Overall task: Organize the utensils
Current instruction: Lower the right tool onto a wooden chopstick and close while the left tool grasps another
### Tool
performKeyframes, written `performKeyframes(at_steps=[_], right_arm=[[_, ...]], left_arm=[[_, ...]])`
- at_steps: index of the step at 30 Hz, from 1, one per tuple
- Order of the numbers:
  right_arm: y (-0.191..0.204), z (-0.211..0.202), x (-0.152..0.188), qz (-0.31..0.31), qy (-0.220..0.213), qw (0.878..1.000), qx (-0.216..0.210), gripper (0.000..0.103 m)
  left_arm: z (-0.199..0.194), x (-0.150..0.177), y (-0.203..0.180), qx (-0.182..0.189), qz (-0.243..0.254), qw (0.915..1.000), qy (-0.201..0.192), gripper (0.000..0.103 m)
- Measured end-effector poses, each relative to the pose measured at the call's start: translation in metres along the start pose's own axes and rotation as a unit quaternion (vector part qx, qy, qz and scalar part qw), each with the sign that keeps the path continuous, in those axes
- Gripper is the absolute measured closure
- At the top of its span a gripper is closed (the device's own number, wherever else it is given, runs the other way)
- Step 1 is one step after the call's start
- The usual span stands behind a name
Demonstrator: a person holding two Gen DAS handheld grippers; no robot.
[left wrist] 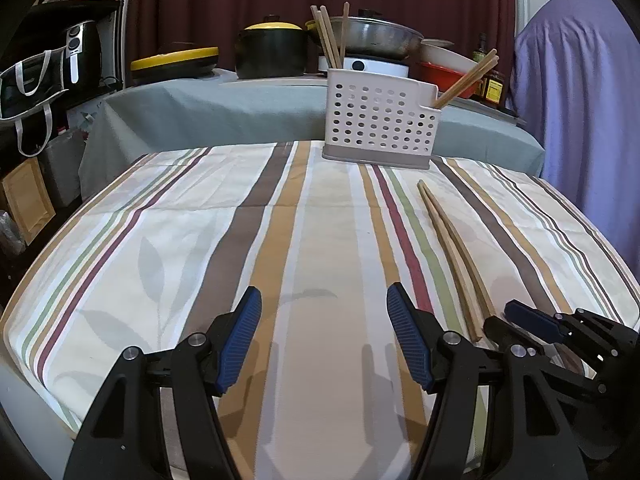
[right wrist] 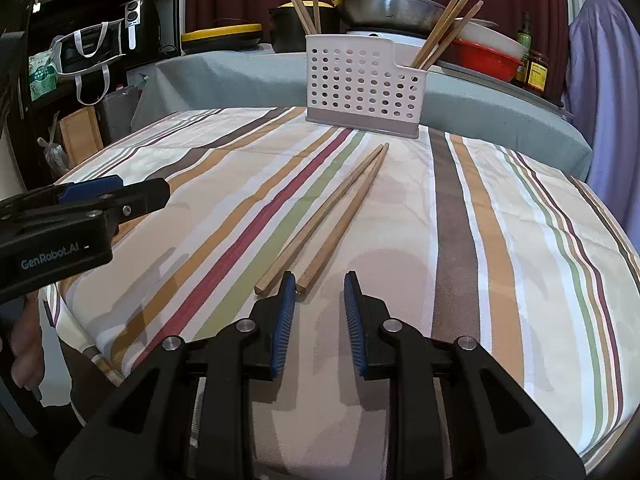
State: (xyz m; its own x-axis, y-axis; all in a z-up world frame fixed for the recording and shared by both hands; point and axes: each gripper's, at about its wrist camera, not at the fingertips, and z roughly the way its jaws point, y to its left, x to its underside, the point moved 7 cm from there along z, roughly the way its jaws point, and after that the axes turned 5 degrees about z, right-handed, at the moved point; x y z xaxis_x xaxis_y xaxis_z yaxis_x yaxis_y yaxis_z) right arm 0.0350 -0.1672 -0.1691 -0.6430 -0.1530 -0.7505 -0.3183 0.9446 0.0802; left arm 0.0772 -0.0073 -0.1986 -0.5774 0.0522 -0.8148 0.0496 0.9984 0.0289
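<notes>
Two wooden chopsticks (right wrist: 332, 216) lie side by side on the striped tablecloth (right wrist: 460, 240), pointing toward a white perforated caddy (right wrist: 360, 84) at the table's far edge. My right gripper (right wrist: 319, 284) is at their near ends, its jaws narrowly open. Its left fingertip sits between the two ends, so the right-hand stick's tip is just inside the gap, with no pad pressing on it. My left gripper (left wrist: 324, 320) is open and empty over bare cloth, left of the chopsticks (left wrist: 452, 256). The caddy (left wrist: 380, 120) holds more chopsticks (left wrist: 330, 40) in both compartments.
Behind the caddy, a grey-covered surface (left wrist: 200, 108) carries a black pot (left wrist: 272, 52), a wok (left wrist: 376, 38), a red bowl (right wrist: 484, 60) and sauce bottles (right wrist: 534, 68). Dark shelves with an air fryer (left wrist: 78, 52) stand left. Purple fabric (left wrist: 580, 100) hangs right.
</notes>
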Motion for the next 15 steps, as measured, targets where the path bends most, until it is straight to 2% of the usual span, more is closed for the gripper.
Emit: performKeyframes(at_steps=[2,7,15], right_arm=[[-0.001,0.001,-0.001,0.002,-0.004,1.0,0.001,0.081],[-0.009,0.002,-0.002,0.008,-0.008,1.0,0.005,0.094],[-0.027,-0.006,-0.005,0.023,-0.025,0.999,0.013,0.096]], left_arm=[[0.001,0.001,-0.003,0.002,0.004,1.0,0.001,0.039],[0.002,0.003,-0.011,0.011,0.01,0.9999,0.005,0.039],[0.004,0.006,-0.039,0.033,0.028,0.999,0.009,0.039]])
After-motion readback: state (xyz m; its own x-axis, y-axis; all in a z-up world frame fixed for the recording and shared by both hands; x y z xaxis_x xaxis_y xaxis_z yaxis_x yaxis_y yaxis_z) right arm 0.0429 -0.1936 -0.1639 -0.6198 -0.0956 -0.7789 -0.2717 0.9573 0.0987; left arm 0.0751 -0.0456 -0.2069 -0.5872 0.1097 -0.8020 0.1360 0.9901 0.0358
